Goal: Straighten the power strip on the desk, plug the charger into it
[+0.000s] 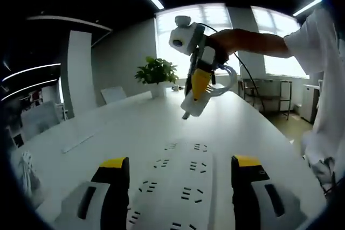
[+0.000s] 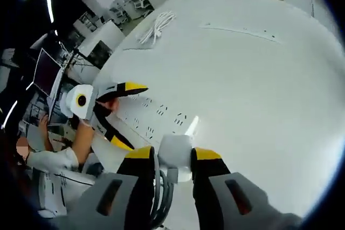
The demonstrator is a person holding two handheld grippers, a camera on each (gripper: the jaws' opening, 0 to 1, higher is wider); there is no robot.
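Left gripper, lower frame: jaws wide, straddling power strip on white surface, not gripping. Right gripper: jaws clamped on charger, above strip. Risks: strip sliding unheld; prongs missing slots.

The white power strip lies flat on the white desk, running from the bottom centre of the left gripper view upward, its rows of dark socket slots facing up. The white charger hangs above its far end, apparently tilted; in the right gripper view it sits at bottom centre.
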